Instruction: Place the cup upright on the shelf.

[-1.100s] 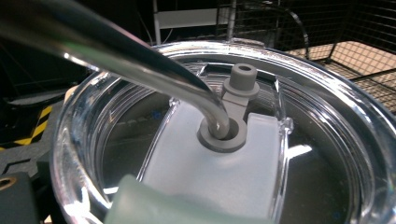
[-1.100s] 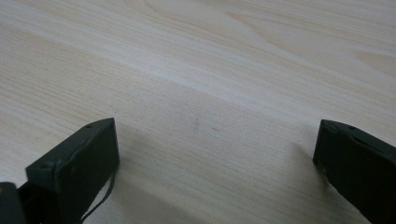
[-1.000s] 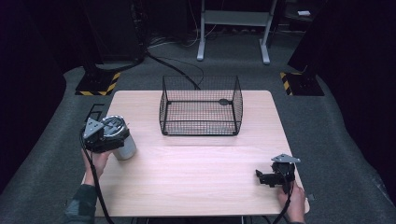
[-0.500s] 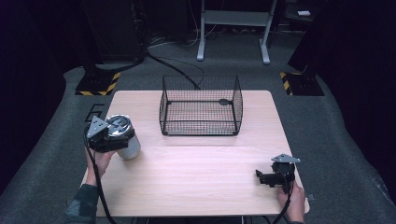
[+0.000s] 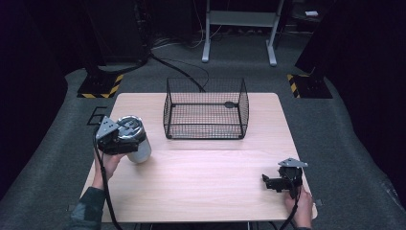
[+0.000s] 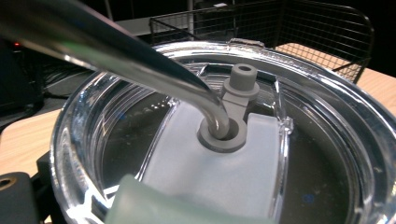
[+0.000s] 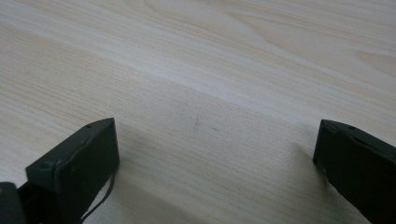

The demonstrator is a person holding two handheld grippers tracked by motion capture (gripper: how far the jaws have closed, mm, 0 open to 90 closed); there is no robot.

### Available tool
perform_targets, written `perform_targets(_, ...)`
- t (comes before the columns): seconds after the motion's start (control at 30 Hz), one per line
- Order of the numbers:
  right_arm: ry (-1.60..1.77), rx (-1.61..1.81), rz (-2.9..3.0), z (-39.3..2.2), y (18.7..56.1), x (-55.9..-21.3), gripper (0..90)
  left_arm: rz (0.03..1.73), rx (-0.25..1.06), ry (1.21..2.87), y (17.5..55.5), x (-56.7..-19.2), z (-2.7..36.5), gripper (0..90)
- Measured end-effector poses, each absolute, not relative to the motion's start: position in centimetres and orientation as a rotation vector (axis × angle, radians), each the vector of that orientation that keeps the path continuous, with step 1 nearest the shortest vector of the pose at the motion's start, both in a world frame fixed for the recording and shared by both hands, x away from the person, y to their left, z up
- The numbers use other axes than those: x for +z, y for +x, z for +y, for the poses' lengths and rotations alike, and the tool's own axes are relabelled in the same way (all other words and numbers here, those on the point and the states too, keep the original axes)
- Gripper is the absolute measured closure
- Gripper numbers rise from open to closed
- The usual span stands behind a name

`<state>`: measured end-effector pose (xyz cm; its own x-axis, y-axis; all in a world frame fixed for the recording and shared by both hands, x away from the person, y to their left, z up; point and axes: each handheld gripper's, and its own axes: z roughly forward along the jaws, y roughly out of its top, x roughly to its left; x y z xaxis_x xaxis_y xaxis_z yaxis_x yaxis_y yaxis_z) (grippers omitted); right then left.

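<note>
Tumbler with a clear lid and a bent metal straw stands at the left side of the table, and the left tongs sit right over its top, the person's hand just below. In the left gripper view the lid is close up, the straw entering a grey grommet at its middle; whether these tongs are clamped on the rim or merely poised beside it cannot be told, since the jaws are hidden by the lid. The wire basket stands at the far middle of the table, well apart from the tumbler and to its right, with nothing visible inside except a small dark spot on its floor. The right tongs rest low at the near right corner, jaws wide apart over bare wood. As a judgement, the work looks to be at its start: the tumbler is reached but apparently not lifted, and carrying it to the basket, if that is the aim, is all left to do.
</note>
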<state>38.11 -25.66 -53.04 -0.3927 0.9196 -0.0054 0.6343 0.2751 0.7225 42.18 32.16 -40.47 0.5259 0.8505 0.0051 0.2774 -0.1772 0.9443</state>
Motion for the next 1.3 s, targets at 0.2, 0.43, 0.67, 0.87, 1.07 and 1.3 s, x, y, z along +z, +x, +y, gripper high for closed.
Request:
perform_targets(0.2,1.4,0.903,2.126,-25.7,38.1,-53.0,0.0,0.928,0.673,1.736,42.4,-40.1,31.2,3.8)
perform_targets(0.43,1.401,0.904,2.125,-25.7,38.1,-53.0,0.0,0.907,0.656,1.75,42.8,-39.6,30.2,3.8)
perform_targets(0.67,1.399,0.901,2.124,-25.7,38.1,-53.1,0.0,0.886,0.635,1.768,43.1,-39.2,29.1,3.9)
perform_targets(0.87,1.404,0.898,2.132,-25.7,38.1,-53.0,0.0,0.869,0.608,1.778,43.4,-39.2,28.1,3.8)
perform_targets(1.07,1.401,0.905,2.13,-25.7,38.2,-53.0,0.0,0.858,0.582,1.786,43.7,-39.0,27.2,3.8)
perform_targets(1.3,1.401,0.905,2.131,-25.7,38.2,-53.0,0.0,0.836,0.57,1.789,44.2,-38.6,26.3,3.8)
